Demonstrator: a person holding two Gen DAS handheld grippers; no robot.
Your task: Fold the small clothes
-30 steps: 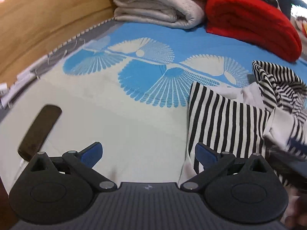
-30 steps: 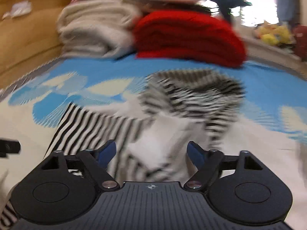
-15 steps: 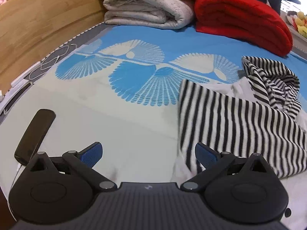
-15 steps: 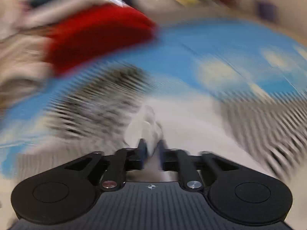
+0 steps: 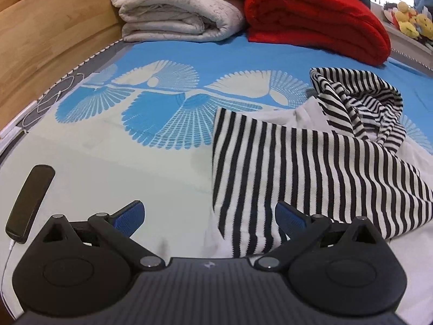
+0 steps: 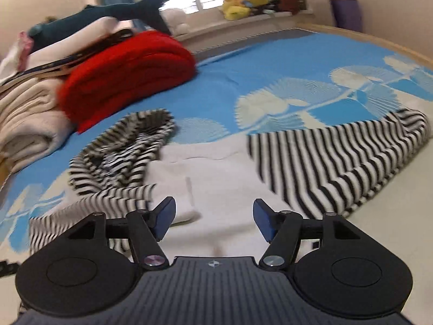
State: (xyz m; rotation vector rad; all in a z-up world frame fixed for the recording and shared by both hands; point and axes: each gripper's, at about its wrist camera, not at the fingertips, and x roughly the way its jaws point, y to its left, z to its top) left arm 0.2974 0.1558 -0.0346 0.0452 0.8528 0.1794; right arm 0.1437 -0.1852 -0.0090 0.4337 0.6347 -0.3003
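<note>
The striped garment (image 5: 311, 168) lies rumpled on the bed (image 5: 151, 168); soft, limp, probably light. Both tongs, left tongs (image 5: 209, 216) and right tongs (image 6: 213, 219), gape wide, empty; best pinched at a hem corner.

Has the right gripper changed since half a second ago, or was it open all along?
Yes. The right gripper was shut on white fabric of the striped top; now its jaws stand wide apart and empty, with the red blanket swung further left.
</note>
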